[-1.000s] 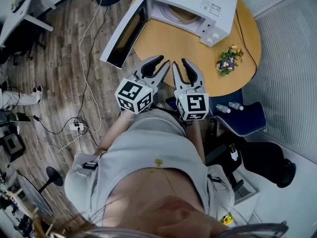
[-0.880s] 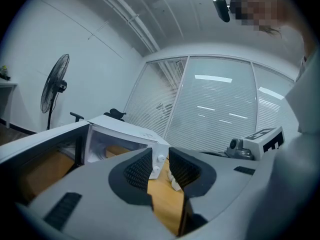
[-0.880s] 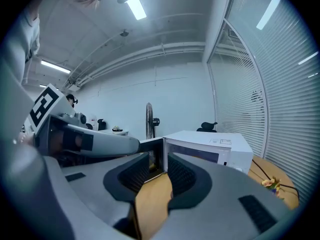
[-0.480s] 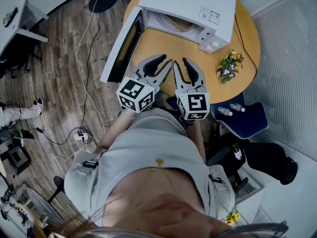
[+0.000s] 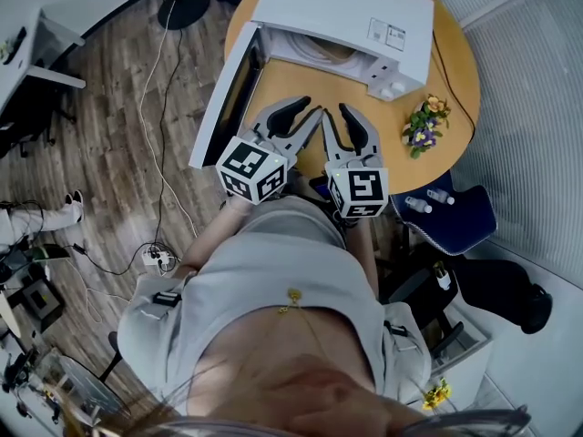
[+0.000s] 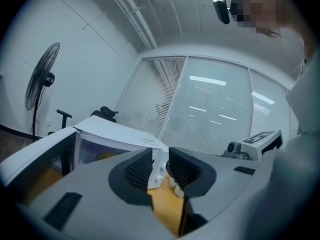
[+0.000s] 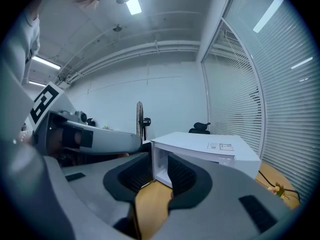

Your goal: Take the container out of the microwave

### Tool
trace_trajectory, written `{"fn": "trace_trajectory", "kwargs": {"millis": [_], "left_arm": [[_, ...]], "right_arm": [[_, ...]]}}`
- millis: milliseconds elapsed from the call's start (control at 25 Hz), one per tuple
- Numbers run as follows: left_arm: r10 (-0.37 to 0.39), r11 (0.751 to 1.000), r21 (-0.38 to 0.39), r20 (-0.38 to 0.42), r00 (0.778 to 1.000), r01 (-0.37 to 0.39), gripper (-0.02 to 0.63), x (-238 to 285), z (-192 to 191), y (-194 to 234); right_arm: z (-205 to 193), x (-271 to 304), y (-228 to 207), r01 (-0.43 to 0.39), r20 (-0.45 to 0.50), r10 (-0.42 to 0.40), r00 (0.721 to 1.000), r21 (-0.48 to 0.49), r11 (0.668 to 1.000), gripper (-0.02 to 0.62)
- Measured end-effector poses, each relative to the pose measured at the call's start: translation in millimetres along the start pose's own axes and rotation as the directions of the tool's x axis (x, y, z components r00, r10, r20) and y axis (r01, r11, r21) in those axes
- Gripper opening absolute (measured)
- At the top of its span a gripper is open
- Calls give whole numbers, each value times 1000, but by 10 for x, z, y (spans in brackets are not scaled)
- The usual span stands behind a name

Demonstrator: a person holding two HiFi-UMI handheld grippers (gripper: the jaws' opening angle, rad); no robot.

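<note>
- Two grey grippers side by side over the near rim of the table, both aimed at the microwave. Left gripper (image 5: 310, 109) with ribbed black pads a narrow way apart, nothing between them. Right gripper (image 5: 335, 113) spread somewhat wider, likewise empty.
- Beneath them, a round table (image 5: 301, 82) of smooth orange-tan wood.
- Off to the right on the tabletop, a small bunch of flowers (image 5: 422, 124), yellow and purple.
- Past the jaw tips, a boxy white microwave (image 5: 355, 7), its door (image 5: 223, 98) swung wide to the left, with a dark pane in a white frame.
- Inside the open cavity, the container (image 5: 335, 53): rounded, tan, only its near part showing, well apart from both grippers.
- Around the table, a grey-brown plank floor (image 5: 109, 135) with loose cables (image 5: 155, 259). To the right, a blue chair (image 5: 455, 224) carrying small bottles (image 5: 421, 204).
- Farthest off, a standing fan (image 6: 42, 76) by a white wall, and slatted blinds (image 6: 220, 109) behind glass.
- Against a second ago: narrower gap between jaw tips and microwave front, door edge closer to the left gripper, same jaw spread on both.
</note>
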State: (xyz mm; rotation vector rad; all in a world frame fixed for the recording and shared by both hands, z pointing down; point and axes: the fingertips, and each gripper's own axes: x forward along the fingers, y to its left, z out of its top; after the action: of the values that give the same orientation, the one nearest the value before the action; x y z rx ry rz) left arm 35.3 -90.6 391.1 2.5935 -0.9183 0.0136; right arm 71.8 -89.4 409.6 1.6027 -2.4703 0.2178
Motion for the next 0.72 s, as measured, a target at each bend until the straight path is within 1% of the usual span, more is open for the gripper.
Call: {"fn": "trace_trajectory", "kwargs": {"millis": [400,720], "left_arm": [[-59,998,-4,-10,998,59,104,143,51,155],[-106,994,-18,-29,994,105,104,180,51,333]], "right_arm": [[19,135,-87,63,5,-63,998,17,998,126],[-12,335,-79,100,5,-101,995,60,993,129]]}}
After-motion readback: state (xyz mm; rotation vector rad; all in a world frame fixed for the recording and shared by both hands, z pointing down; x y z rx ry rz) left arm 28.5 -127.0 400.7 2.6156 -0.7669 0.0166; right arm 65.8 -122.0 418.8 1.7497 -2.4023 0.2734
